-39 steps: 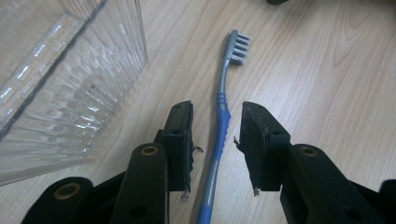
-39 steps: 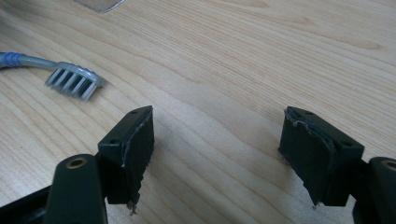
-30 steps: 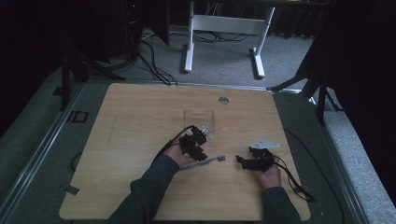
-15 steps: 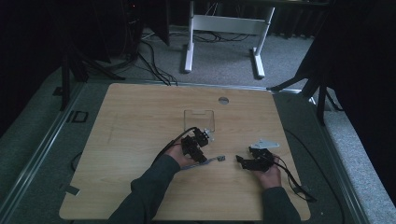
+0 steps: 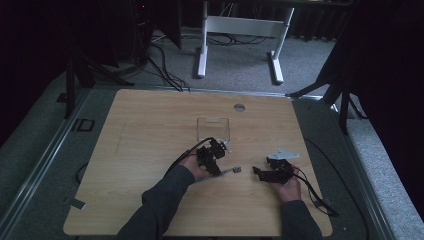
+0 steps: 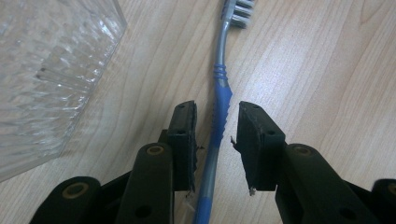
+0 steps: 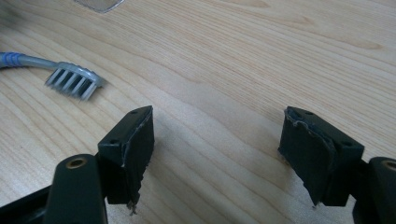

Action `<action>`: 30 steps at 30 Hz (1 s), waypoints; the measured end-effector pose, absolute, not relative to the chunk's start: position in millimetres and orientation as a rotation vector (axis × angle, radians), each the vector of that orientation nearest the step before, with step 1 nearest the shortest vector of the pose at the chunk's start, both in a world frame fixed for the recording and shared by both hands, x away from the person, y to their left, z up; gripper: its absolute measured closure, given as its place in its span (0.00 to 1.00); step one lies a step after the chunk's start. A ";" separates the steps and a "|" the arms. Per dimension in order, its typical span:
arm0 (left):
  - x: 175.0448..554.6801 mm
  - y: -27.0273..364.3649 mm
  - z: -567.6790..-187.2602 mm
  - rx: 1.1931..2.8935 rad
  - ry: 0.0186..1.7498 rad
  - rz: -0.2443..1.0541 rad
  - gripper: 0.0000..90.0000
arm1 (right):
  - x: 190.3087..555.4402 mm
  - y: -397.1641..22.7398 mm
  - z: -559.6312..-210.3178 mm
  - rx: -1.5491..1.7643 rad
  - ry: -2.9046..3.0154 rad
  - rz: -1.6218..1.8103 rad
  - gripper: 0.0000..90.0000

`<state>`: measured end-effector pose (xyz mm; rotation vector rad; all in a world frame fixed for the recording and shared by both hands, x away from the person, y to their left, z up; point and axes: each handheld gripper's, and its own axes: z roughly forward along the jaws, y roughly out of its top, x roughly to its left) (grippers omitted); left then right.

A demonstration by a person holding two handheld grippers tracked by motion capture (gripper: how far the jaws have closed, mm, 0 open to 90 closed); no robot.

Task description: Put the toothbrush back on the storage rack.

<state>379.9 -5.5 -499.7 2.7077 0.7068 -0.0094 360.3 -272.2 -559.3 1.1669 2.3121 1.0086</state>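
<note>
High view: the toothbrush (image 5: 227,172) lies flat on the table (image 5: 150,130), between the left gripper (image 5: 216,151) and the right gripper (image 5: 261,173), just in front of a clear box (image 5: 213,128).

Left gripper view: the jaws straddle the toothbrush's blue grip (image 6: 220,109), narrowly parted and not yet pinching it. Likely light, stiff and a little slick; that ribbed blue grip looks the best hold.

Right gripper view: the jaws stand wide over bare wood, holding nothing, with the bristles (image 7: 74,82) well off to one side.
</note>
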 end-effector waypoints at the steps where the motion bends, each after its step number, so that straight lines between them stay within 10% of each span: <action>1: 380.2 -6.5 -499.6 2.713 0.698 -0.014 0.75 | 360.3 -272.2 -559.2 1.168 2.312 1.008 0.28; 30: 379.5 -24.6 -511.8 2.838 0.633 0.021 0.80 | 360.4 -272.2 -559.3 1.166 2.312 1.008 0.28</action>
